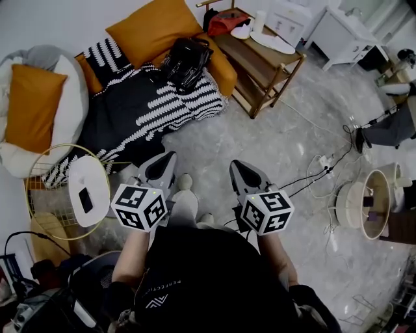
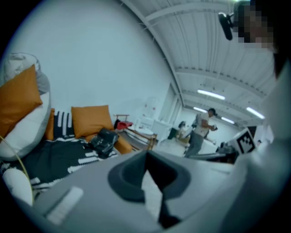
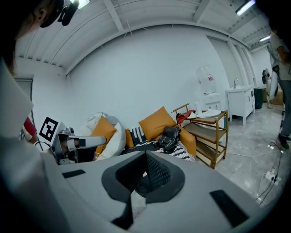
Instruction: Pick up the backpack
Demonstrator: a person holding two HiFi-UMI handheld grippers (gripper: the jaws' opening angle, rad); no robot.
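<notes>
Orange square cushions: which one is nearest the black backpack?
The large orange cushion against the wall, beside the black backpack; the other rests apart on the white beanbag.

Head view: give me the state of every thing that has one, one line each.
backpack, lying on the sofa, not held.
left tool, shut, empty, far from the backpack.
right tool, shut, empty, far from the backpack.
phone, lying flat on the round side table.
blanket, spread over the sofa.
</notes>
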